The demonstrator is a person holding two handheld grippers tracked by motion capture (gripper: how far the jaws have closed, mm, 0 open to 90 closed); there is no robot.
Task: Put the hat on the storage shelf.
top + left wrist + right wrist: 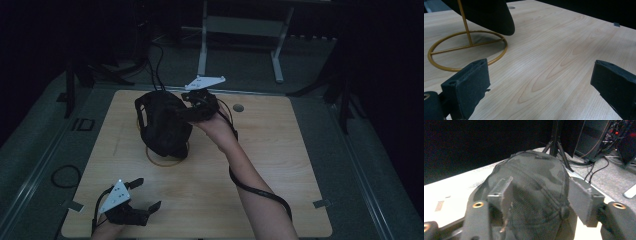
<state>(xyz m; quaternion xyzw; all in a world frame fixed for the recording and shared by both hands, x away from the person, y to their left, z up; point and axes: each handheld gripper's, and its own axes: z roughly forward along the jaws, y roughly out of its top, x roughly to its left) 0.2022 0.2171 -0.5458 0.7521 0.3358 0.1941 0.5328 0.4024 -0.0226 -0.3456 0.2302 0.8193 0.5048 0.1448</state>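
Dim room, light wooden desk (280, 165), and right at its middle-left a dark cap (162, 122) sits on a gold wire stand (165, 159). The stand's ring base rests flat on the desk, its thin upright post rising under the cap; from the left gripper view the ring (466, 50) and crossbar are plain to see, with the cap's black edge (489, 15) hanging just above.

The right gripper (200, 106) is up at the cap's right side, the person's forearm reaching in from the bottom edge with the cable looping along it. In the right gripper view the cap (536, 192) is a camouflage-patterned mesh one with a top button, and the two jaws sit either side of its crown, spread apart; whether they press the fabric I cannot tell.

The left gripper (142, 192) rests low at the near-left corner of the desk, jaws spread wide with nothing but bare wood between them, well apart from the stand.

No brand, label or writing is readable on the cap or anywhere else. Beyond the desk: cables on the grey floor (240, 60) and a white table frame (240, 30).
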